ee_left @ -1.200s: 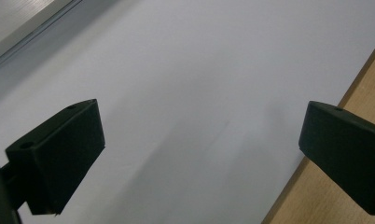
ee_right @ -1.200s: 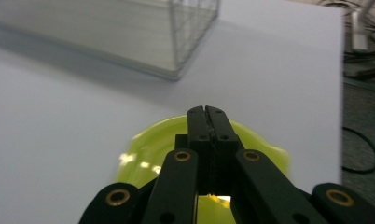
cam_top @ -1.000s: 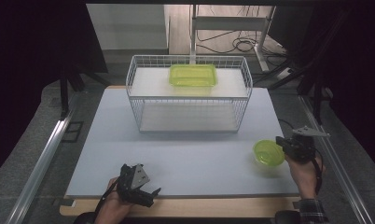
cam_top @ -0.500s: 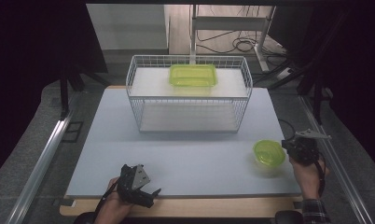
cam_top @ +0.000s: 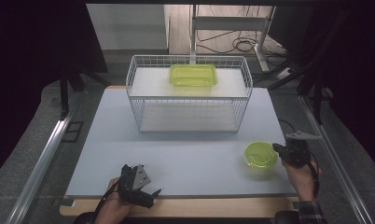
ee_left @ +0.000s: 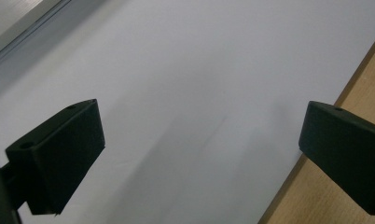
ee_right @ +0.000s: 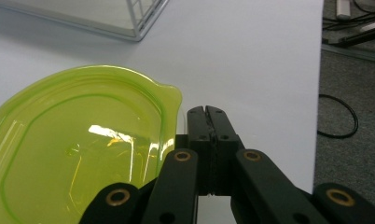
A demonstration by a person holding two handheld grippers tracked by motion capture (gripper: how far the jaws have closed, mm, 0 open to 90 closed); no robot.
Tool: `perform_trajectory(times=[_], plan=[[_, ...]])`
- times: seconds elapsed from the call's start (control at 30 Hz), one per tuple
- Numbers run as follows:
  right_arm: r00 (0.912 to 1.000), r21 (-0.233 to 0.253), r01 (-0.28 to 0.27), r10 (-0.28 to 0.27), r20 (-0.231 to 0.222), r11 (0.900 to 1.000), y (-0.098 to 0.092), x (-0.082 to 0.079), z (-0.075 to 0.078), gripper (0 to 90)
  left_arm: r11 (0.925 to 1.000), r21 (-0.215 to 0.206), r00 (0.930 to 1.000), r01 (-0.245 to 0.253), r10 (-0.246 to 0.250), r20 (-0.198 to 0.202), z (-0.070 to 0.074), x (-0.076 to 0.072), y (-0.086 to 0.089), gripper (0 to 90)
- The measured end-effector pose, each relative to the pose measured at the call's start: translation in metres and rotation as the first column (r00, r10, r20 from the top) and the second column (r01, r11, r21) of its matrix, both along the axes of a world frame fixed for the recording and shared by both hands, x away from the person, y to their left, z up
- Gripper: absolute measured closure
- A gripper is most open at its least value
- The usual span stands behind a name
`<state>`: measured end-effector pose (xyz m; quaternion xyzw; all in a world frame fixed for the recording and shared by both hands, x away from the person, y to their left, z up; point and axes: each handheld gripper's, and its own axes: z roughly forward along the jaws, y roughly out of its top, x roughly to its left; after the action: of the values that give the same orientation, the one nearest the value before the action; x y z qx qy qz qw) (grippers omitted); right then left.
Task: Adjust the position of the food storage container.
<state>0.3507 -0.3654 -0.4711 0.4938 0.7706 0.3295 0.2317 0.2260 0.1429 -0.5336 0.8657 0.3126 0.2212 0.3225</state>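
Right gripper [cam_top: 278, 150] sits just beside the right rim of the round green container [cam_top: 260, 155], on the white mat [cam_top: 190, 149]. Right gripper view: jaws pressed flat together, nothing between them; tip [ee_right: 207, 112] is right next to the small tab on the container's rim [ee_right: 83, 140]. Can't tell whether the tip touches the tab or just clears it. The jaws are not pinching the rim.

The container is translucent yellow-green and stands upright and open-topped, with light glare on its inside bottom. It sits near the front right corner of the wire basket [cam_top: 241, 100] but well apart from it, toward the person's side. A corner of that basket [ee_right: 143, 18] shows at the top of the right gripper view, beyond the container.

A rectangular green container [cam_top: 193, 75] sits on the basket's upper shelf, roughly centred. The lower shelf surface is bare white.

Left gripper [cam_top: 150, 193] is well apart from the basket, at the near edge of the mat, left of centre, held in the person's left hand [cam_top: 113, 205]. Left gripper view: jaws spread wide, nothing between them, one finger [ee_left: 59, 154] over the mat, the other over the wood table edge [ee_left: 307, 196].

Right hand [cam_top: 301, 175] holds its gripper from behind, with the grey plate on top and the cable trailing down by the wrist.
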Motion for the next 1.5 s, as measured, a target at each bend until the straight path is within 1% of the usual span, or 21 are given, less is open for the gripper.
perform_trajectory(times=[0.1, 0.13, 0.3, 0.5, 0.53, 0.57, 0.6, 0.67, 0.9, 0.97, 1.03, 1.07, 1.1, 1.13, 1.17, 1.23, 1.3, 1.4, 1.43, 1.47, 1.5], plan=[[1.0000, 0.001, -0.005, 0.005, -0.003, 1.000, 0.002, -0.001, 0.000, 88.9, 1.0000, 0.001, 1.0000, 0.001, -0.001, -0.001, 0.000, 0.000, 0.000, 0.0], [0.9999, 0.011, -0.012, 0.012, -0.010, 1.000, 0.003, -0.002, -0.001, 88.9, 1.0000, 0.003, 1.0000, 0.004, -0.004, 0.000, 0.000, 0.000, 0.000, 0.0], [0.9994, 0.005, -0.021, 0.021, -0.026, 1.000, 0.007, -0.004, -0.002, 88.8, 1.0000, 0.006, 1.0000, 0.005, -0.005, -0.002, 0.000, 0.000, -0.001, 0.1], [0.9991, 0.012, -0.015, 0.015, -0.039, 1.000, 0.002, -0.008, -0.002, 88.7, 1.0000, 0.006, 1.0000, 0.005, -0.005, -0.005, -0.001, 0.000, -0.001, 0.1], [0.9986, 0.017, -0.020, 0.020, -0.049, 1.000, 0.000, -0.012, -0.003, 88.7, 1.0000, 0.007, 1.0000, 0.006, -0.005, -0.006, -0.001, 0.000, -0.001, 0.0], [0.9986, 0.017, -0.020, 0.020, -0.049, 1.000, 0.000, -0.012, -0.003, 88.7, 1.0000, 0.007, 1.0000, 0.006, -0.005, -0.006, -0.001, 0.000, -0.001, 0.0], [0.9983, 0.020, -0.020, 0.021, -0.054, 1.000, -0.001, -0.017, -0.003, 88.7, 0.9999, 0.010, 1.0000, 0.005, -0.005, -0.007, -0.001, 0.000, -0.001, 0.1], [0.9981, 0.020, -0.024, 0.025, -0.056, 1.000, -0.001, -0.021, -0.002, 88.6, 1.0000, 0.007, 1.0000, 0.004, -0.004, -0.006, -0.001, 0.000, -0.002, 0.1], [0.9967, 0.020, -0.037, 0.039, -0.072, 0.999, 0.003, -0.030, -0.003, 88.6, 0.9999, 0.011, 1.0000, 0.004, -0.004, -0.006, -0.001, 0.000, -0.002, 0.0], [0.9949, 0.026, -0.054, 0.056, -0.084, 0.998, 0.007, -0.034, -0.004, 88.5, 0.9999, 0.012, 1.0000, 0.005, -0.005, -0.006, -0.002, 0.000, -0.002, 0.0], [0.9943, 0.025, -0.057, 0.059, -0.089, 0.998, 0.008, -0.034, -0.004, 88.4, 0.9999, 0.014, 1.0000, 0.006, -0.006, -0.007, -0.002, 0.001, -0.002, 0.0], [0.9925, 0.028, -0.074, 0.076, -0.096, 0.997, 0.012, -0.035, -0.005, 88.2, 0.9999, 0.015, 1.0000, 0.007, -0.007, -0.006, -0.002, 0.001, -0.003, 0.1], [0.9925, 0.028, -0.074, 0.076, -0.096, 0.997, 0.012, -0.035, -0.005, 88.2, 0.9999, 0.015, 1.0000, 0.007, -0.007, -0.006, -0.002, 0.001, -0.003, 0.1], [0.9908, 0.032, -0.089, 0.092, -0.099, 0.995, 0.017, -0.035, -0.006, 87.8, 0.9999, 0.016, 1.0000, 0.007, -0.007, -0.007, -0.002, 0.001, -0.003, 0.0], [0.9908, 0.032, -0.089, 0.092, -0.099, 0.995, 0.017, -0.035, -0.006, 87.8, 0.9998, 0.017, 0.9999, 0.008, -0.008, -0.007, -0.002, 0.001, -0.003, 0.0], [0.9869, 0.034, -0.113, 0.116, -0.112, 0.993, 0.025, -0.034, -0.007, 87.6, 0.9998, 0.017, 0.9999, 0.009, -0.009, -0.008, -0.002, 0.001, -0.003, 0.1], [0.9858, 0.036, -0.118, 0.122, -0.116, 0.992, 0.027, -0.033, -0.008, 87.6, 0.9998, 0.018, 0.9999, 0.009, -0.008, -0.009, -0.002, 0.001, -0.003, 0.1], [0.9810, 0.041, -0.132, 0.137, -0.137, 0.990, 0.032, -0.032, -0.012, 87.8, 0.9996, 0.024, 0.9999, 0.011, -0.011, -0.009, -0.002, 0.001, -0.003, 0.1], [0.9810, 0.041, -0.132, 0.137, -0.137, 0.990, 0.032, -0.032, -0.012, 87.8, 0.9996, 0.024, 0.9999, 0.011, -0.011, -0.009, -0.002, 0.001, -0.003, 0.0], [0.9778, 0.050, -0.138, 0.144, -0.152, 0.989, 0.033, -0.031, -0.015, 88.0, 0.9996, 0.025, 0.9999, 0.012, -0.011, -0.009, -0.002, 0.001, -0.004, 0.0], [0.9778, 0.050, -0.138, 0.144, -0.152, 0.989, 0.033, -0.031, -0.015, 88.0, 0.9996, 0.025, 0.9999, 0.012, -0.011, -0.009, -0.002, 0.001, -0.004, 0.0]])
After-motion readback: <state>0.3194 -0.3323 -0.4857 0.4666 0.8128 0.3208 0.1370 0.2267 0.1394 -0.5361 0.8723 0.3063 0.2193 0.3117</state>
